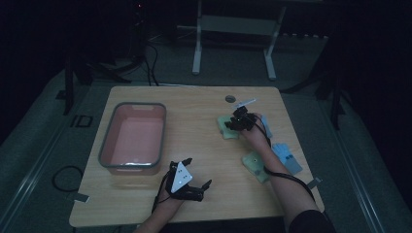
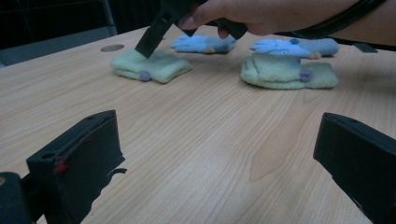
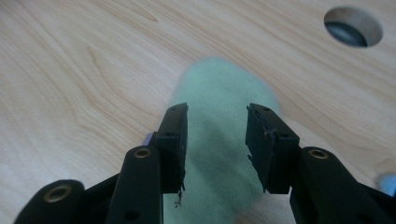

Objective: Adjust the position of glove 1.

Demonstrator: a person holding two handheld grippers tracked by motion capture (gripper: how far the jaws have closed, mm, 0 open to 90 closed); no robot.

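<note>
The bench point(image 1: 204, 121) carried a bin point(image 1: 132, 138) well left of both tongs. Right tongs point(image 3: 216, 140), spread, straddled a green mitten point(image 3: 219, 88); closing too high could pinch only fluff and slip. Left tongs point(image 2: 210, 154) hovered spread, empty.

This looks like a lab or recording room, kept dim. A pale wooden table point(image 1: 194, 145) with a cable hole point(image 1: 230, 99) stands on grey carpet point(image 1: 43, 145). Behind it are the white legs of a second desk point(image 1: 197, 53), and cables point(image 1: 150, 63) trail across the floor beside dark stands point(image 1: 68, 82). Tape marks point(image 1: 80, 197) are stuck to the carpet near the table.
</note>
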